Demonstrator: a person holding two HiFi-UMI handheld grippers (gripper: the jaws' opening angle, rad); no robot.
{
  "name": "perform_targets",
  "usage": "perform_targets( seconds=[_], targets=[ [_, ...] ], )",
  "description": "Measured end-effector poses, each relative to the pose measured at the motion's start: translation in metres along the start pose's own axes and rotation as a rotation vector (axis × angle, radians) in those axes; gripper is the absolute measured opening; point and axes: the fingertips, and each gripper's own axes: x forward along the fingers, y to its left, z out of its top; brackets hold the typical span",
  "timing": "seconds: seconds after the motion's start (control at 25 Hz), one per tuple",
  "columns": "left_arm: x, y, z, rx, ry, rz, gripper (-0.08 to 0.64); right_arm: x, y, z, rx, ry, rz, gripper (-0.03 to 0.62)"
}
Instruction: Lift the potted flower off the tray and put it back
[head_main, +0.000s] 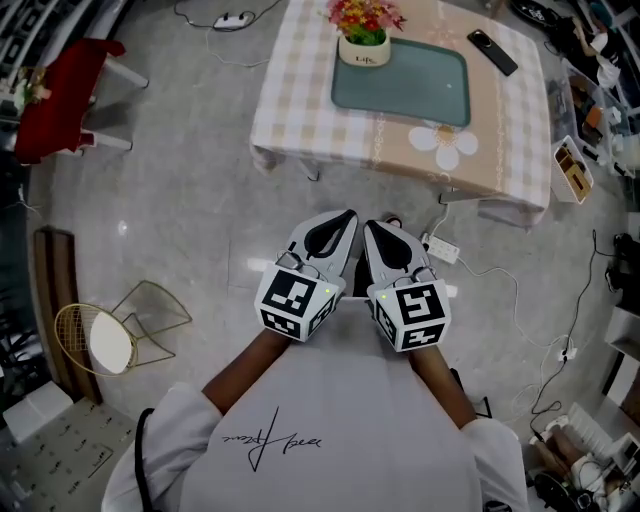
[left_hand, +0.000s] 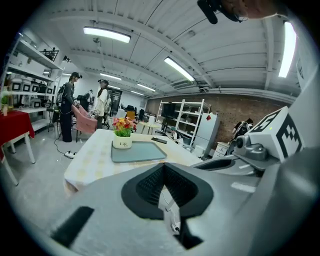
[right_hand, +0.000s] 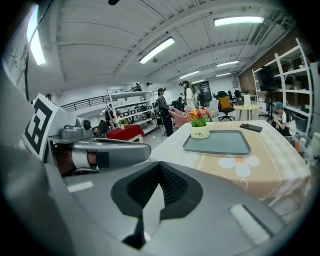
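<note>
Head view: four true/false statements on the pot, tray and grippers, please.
1. The potted flower stands on the tray. True.
2. Both grippers are at the pot with jaws open. False: the left gripper and right gripper are side by side, short of the table, jaws shut and empty.
3. A black device lies on the table beside the tray. True.
4. The potted flower sits mid-tray. False: it is at a corner of the tray.

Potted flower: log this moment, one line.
potted flower on tray | left gripper shut, empty | right gripper shut, empty | both short of table
</note>
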Motion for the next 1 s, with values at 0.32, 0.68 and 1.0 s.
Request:
perform_targets(
  seconds=[0.32, 0.68, 1.0],
  targets=[
    [0.074, -0.001, 0.019, -0.002, 0.06, -0.006, -0.002, 0.024, -0.061, 0.015, 0.036, 0.063, 0.083, 0.005],
    [0.147, -0.001, 0.051, 0.007, 0.081, 0.042, -0.002, 0.029, -0.145, 0.055, 0.068, 0.01, 0.071, 0.005],
    [0.18, 0.003, 0.061, 0.004, 0.089, 0.081, -0.002, 0.036, -0.194, 0.082, 0.056, -0.092, 0.044, 0.005]
  ],
)
